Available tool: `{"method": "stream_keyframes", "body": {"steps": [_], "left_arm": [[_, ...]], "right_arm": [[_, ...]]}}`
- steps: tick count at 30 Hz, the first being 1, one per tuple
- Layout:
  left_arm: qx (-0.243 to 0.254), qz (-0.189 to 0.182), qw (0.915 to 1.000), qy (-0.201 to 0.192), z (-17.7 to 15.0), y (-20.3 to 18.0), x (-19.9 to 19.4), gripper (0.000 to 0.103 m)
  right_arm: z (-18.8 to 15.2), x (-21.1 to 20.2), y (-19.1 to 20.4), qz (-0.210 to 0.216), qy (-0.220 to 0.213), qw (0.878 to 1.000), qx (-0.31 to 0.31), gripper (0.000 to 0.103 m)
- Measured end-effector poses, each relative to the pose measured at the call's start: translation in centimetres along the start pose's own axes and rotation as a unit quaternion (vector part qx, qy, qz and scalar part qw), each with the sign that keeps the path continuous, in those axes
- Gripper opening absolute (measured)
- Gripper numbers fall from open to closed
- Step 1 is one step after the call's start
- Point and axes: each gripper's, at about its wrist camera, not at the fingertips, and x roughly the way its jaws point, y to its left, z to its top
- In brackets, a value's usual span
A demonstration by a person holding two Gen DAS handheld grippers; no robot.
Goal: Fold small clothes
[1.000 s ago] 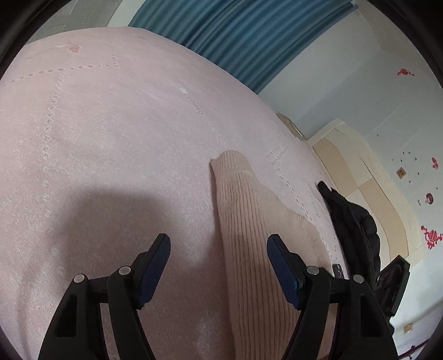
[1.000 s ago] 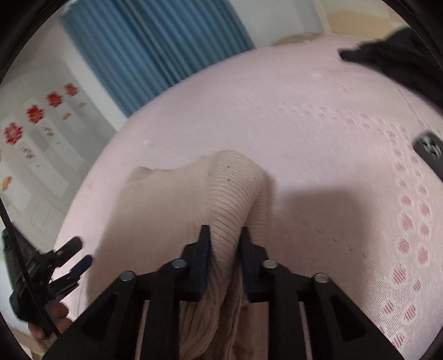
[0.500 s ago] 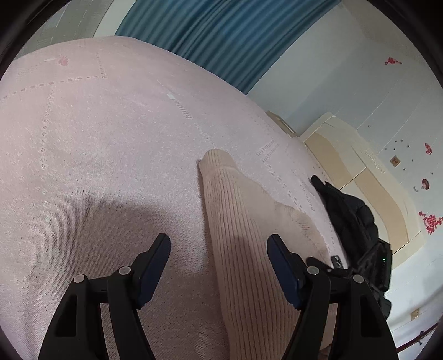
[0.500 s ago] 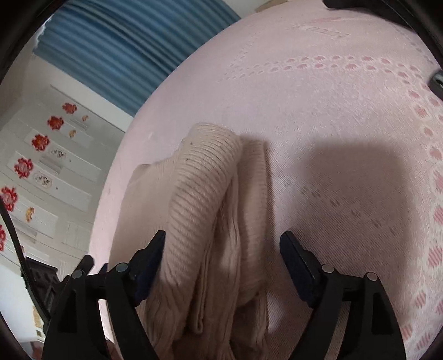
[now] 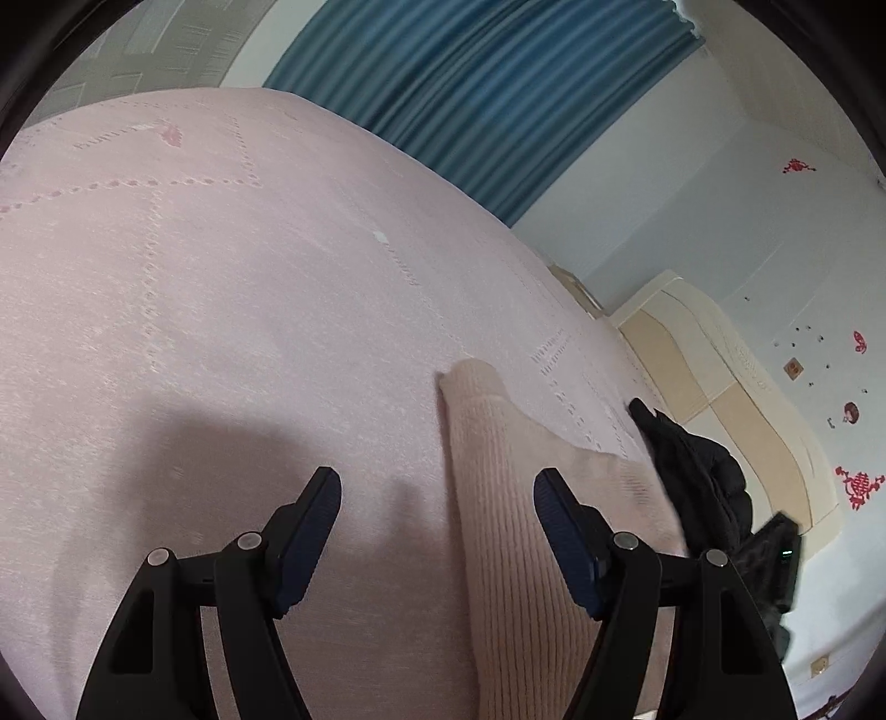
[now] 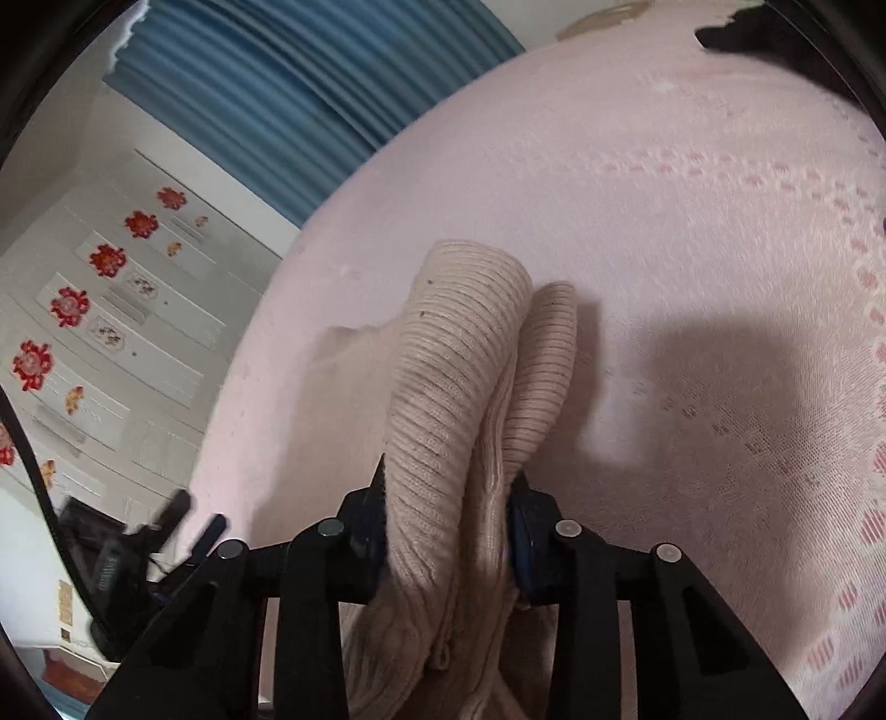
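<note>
A beige ribbed knit sweater (image 6: 459, 343) lies bunched on the pink bed cover (image 6: 692, 221). My right gripper (image 6: 448, 484) is closing on it, and both pads press a thick double fold of the knit that runs up between the fingers. In the left wrist view one long ribbed part of the sweater (image 5: 515, 526) stretches across the cover. My left gripper (image 5: 437, 479) hovers open above the bed, holding nothing. The knit runs between the fingers, close beside its right finger (image 5: 559, 515). The left gripper also shows blurred at the lower left of the right wrist view (image 6: 188, 520).
A black jacket (image 5: 698, 476) lies on the bed just beyond the sweater, also seen at the far edge (image 6: 736, 39). A cream headboard (image 5: 720, 387) and a blue curtain (image 5: 498, 99) bound the bed. Wide pink cover spreads left of the sweater.
My right gripper let go of a thin fold, opened wide, then closed on a thicker bunch of the sweater. The left gripper drifted left, so the knit now sits by its right finger.
</note>
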Motion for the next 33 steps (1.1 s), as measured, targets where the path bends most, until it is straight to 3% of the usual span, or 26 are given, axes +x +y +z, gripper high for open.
{"method": "stream_keyframes", "body": {"steps": [5,9,12,15,20,23,28,30,33], "left_arm": [[0.004,0.008,1.0000,-0.004,0.8,0.8,-0.6,0.071],[-0.011,0.002,0.9999,0.005,1.0,1.7,-0.8,0.071],[-0.030,-0.023,0.9989,0.026,1.3,2.5,-0.7,0.071],[-0.039,-0.023,0.9984,0.034,1.4,3.1,-0.5,0.071],[-0.047,-0.005,0.9984,0.029,1.7,3.9,-0.5,0.071],[-0.051,0.000,0.9981,0.034,1.9,4.4,-0.2,0.071],[-0.039,0.029,0.9983,0.033,2.1,4.7,0.1,0.071],[-0.038,0.035,0.9980,0.037,2.1,4.9,0.3,0.071],[-0.030,0.042,0.9975,0.047,2.0,4.6,0.9,0.071]], "right_arm": [[1.6,-3.3,5.1,-0.014,-0.018,1.000,-0.021,0.033],[2.8,-4.9,9.8,-0.067,-0.044,0.995,-0.054,0.032],[3.2,-5.4,12.3,-0.108,-0.060,0.989,-0.083,0.032],[3.6,-5.3,14.3,-0.128,-0.068,0.985,-0.095,0.032],[5.0,-2.8,17.8,-0.117,-0.076,0.986,-0.095,0.032],[5.6,0.1,19.6,-0.084,-0.072,0.990,-0.090,0.031],[5.9,3.7,17.2,0.036,-0.060,0.997,-0.016,0.032],[5.8,6.1,14.3,0.018,-0.048,0.999,0.004,0.034],[5.4,10.4,8.6,-0.054,0.008,0.998,0.027,0.035]]}}
